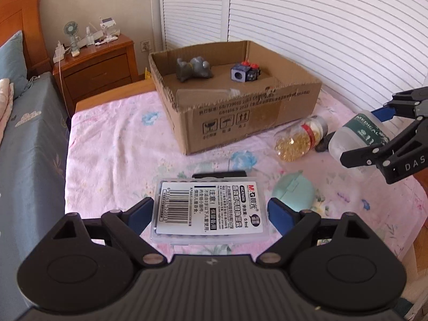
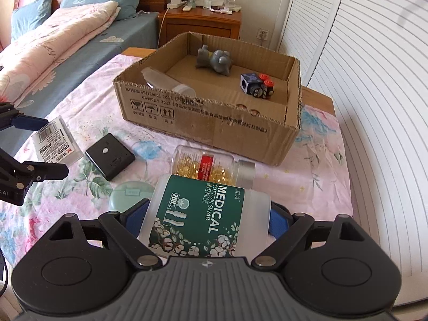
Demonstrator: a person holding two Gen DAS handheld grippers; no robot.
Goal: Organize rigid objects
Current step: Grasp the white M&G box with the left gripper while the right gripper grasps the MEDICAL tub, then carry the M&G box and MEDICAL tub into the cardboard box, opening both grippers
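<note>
- The left tongs (image 1: 210, 211) point down and forward over the pink flowered table (image 1: 112, 144), aimed toward the cardboard box (image 1: 240, 117) at 12 o'clock of them.
- The right tongs (image 2: 206, 214) tilt down in the same way; seen from the left camera they hang at 3 o'clock, above the table's right side.
- The box sits at the far end of the table with its top open. Inside lie a grey toy animal (image 1: 194, 69), a dark cube with red knobs (image 1: 245, 72) and a clear bottle (image 2: 165, 83) against the near wall.
- Between the tongs and the box a strip of cloth lies bare; white slatted doors (image 1: 334, 26) run close along the table's right edge, and a bed (image 2: 53, 42) lies along its left.
- On the cloth rest a jar of yellow capsules (image 2: 211, 167) on its side just before the box, a black square case (image 2: 109, 156) at 9 o'clock of the jar, and a pale green oval case (image 2: 128, 196) near the right tongs.
- The left tongs stand fairly wide, their blue pads (image 1: 137, 214) pressed on the sides of a clear flat box with a barcode label (image 1: 211, 208), held off the cloth.
- The right tongs stand equally wide, clamped on a tub of cotton swabs (image 2: 203, 219) with a green label, lifted above the jar.
</note>
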